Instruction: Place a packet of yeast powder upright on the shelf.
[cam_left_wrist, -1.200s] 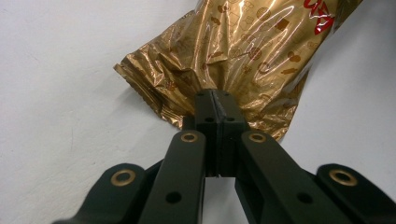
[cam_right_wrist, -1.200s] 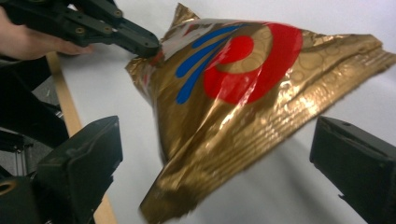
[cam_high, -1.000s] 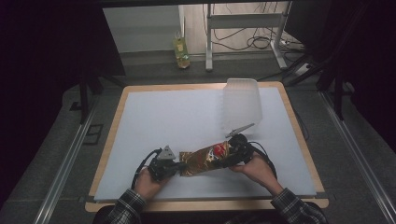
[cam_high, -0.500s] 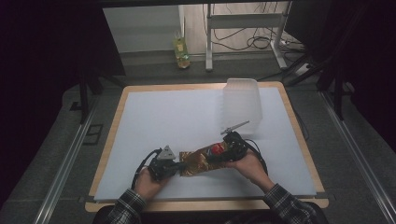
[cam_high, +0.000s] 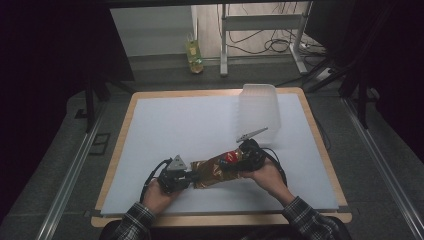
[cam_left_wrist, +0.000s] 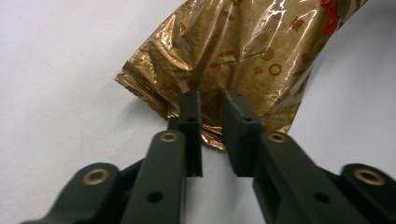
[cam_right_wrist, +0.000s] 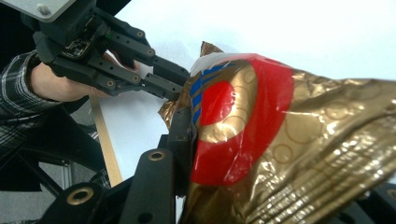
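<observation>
Low in the high view, left of centre, the left gripper (cam_high: 186, 176) sits at the crimped bottom edge of a gold foil snack bag (cam_high: 216, 170); in the left gripper view its jaws have just been easing apart, standing a little way from each other with the bag's seam (cam_left_wrist: 212, 135) between them and no pad pressing on it, so the bag is released at that end. Just right of centre, the right gripper (cam_high: 235, 162) has just been closing and is clenched on the bag's other end, where a red patch (cam_right_wrist: 238, 126) shows. The bag lies slanted on the white mat (cam_high: 175, 125), lower centre of the frame. Farther up, right of centre, stands a translucent plastic container (cam_high: 259, 107). Beyond the table, on the floor, is a yellow-green bottle (cam_high: 194, 55).
</observation>
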